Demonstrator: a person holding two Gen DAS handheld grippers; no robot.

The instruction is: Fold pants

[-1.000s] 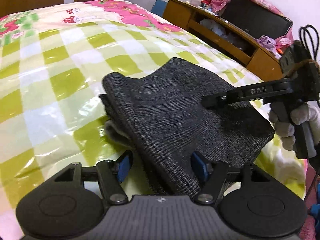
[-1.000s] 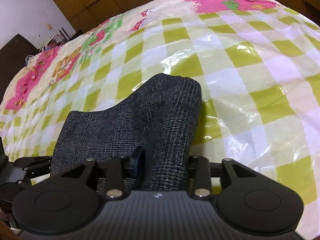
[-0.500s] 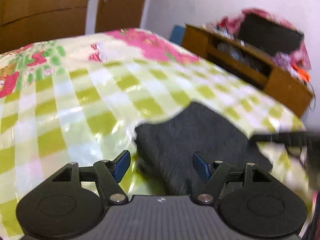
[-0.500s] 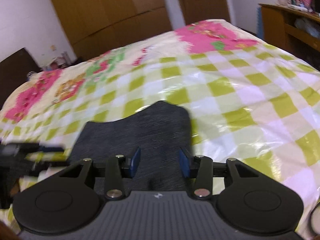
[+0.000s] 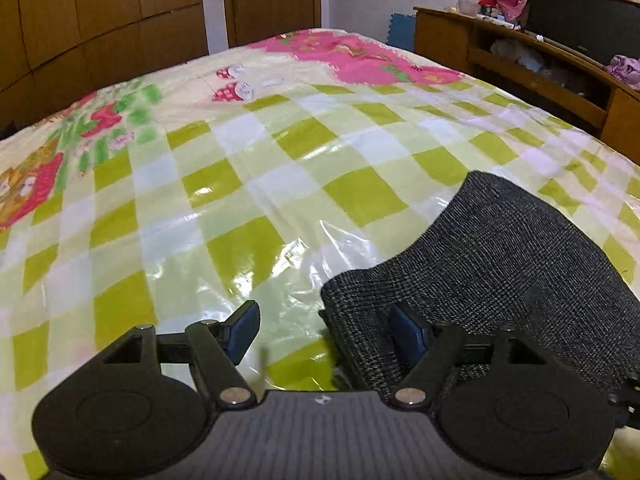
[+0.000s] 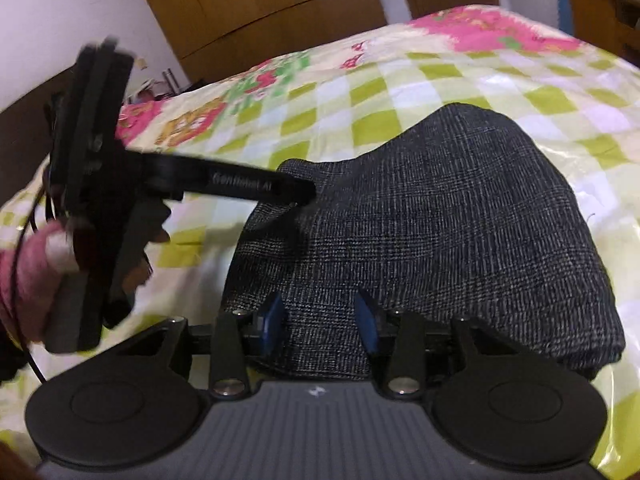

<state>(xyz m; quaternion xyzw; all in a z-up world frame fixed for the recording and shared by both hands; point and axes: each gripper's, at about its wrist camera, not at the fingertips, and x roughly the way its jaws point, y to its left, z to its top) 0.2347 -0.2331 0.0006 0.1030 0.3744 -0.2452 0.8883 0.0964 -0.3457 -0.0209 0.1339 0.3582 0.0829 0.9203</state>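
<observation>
Pants folded, dark bundle on bed. Left tool released at bundle's left edge; right tool released, straddling near edge, nearer.

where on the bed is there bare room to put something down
Free: the checked bedcover left of the folded pants and beyond them, up to the pink flower border. Crowded: the near right corner, where the pants lie with the open left gripper and open right gripper over them.

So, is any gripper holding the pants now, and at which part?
Nothing is held. Left gripper and right gripper are both open over the folded pants.
</observation>
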